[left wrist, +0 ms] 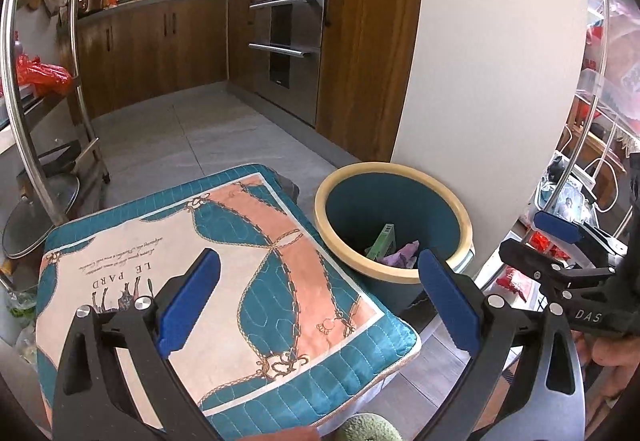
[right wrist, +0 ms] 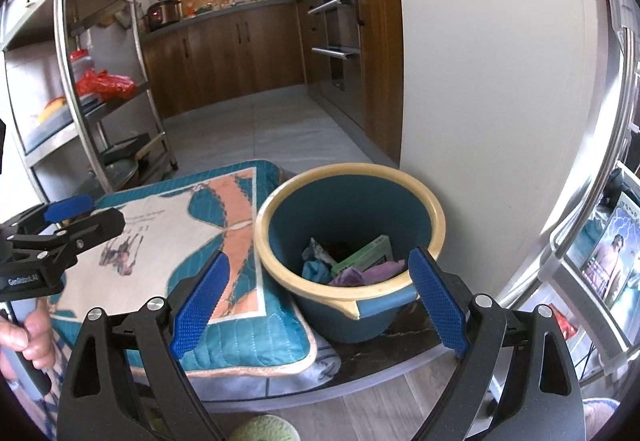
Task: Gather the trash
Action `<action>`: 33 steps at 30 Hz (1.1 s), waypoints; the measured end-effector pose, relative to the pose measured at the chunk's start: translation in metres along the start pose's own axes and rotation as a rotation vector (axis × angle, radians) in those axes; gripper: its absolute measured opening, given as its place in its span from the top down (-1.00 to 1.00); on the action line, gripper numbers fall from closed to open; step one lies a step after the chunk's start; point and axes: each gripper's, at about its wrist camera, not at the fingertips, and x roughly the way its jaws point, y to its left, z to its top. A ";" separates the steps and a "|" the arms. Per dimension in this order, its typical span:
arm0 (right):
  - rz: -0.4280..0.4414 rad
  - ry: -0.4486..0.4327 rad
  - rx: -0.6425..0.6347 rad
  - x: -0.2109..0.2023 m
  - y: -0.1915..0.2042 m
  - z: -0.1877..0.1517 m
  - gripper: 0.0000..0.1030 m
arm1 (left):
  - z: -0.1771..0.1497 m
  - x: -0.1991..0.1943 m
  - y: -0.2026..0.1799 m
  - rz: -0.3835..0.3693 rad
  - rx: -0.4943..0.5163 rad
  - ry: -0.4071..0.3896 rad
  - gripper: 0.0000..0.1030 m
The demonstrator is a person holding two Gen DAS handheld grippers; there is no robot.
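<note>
A teal bin with a cream rim (right wrist: 436, 225) (left wrist: 466, 229) stands on the floor beside a white wall. Inside lie a green box (right wrist: 366, 255) (left wrist: 384, 241), purple crumpled trash (right wrist: 372, 273) (left wrist: 402, 255) and a blue scrap (right wrist: 316, 269). My right gripper (right wrist: 320, 301) hangs open in front of the bin's near rim, nothing between its blue pads. Over the patterned cushion (left wrist: 224, 273) (right wrist: 176, 237), my left gripper (left wrist: 320, 301) is open and empty. Each gripper shows at the edge of the other's view: the right gripper (left wrist: 560, 237), the left gripper (right wrist: 80, 213).
A metal shelf rack (right wrist: 104, 81) with a red bag (right wrist: 104, 85) stands at left. Wooden cabinets and an oven (left wrist: 288, 45) line the far kitchen. The white wall (right wrist: 480, 101) rises right behind the bin. A hand (right wrist: 28, 337) holds the left gripper's handle.
</note>
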 end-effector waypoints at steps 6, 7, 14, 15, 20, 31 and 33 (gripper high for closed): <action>0.000 -0.002 -0.001 -0.001 0.000 -0.001 -0.78 | -0.001 -0.001 -0.001 -0.005 0.001 -0.003 -0.90; 0.001 -0.004 0.000 -0.001 0.000 -0.001 -0.78 | -0.001 -0.001 -0.001 -0.005 0.002 -0.003 -0.90; -0.002 0.002 0.000 0.002 0.000 -0.001 -0.79 | 0.000 -0.001 -0.001 -0.011 0.002 0.001 -0.90; 0.000 0.000 0.002 0.001 0.000 -0.001 -0.79 | 0.000 -0.001 -0.002 -0.011 0.004 0.003 -0.90; 0.003 0.001 0.000 0.002 0.000 -0.002 -0.80 | 0.000 -0.001 -0.003 -0.011 0.010 0.003 -0.90; 0.003 0.001 0.000 0.003 0.001 -0.002 -0.81 | -0.001 -0.001 -0.004 -0.013 0.009 0.005 -0.90; 0.004 0.001 0.000 0.003 0.001 -0.002 -0.81 | -0.001 -0.001 -0.004 -0.015 0.008 0.005 -0.90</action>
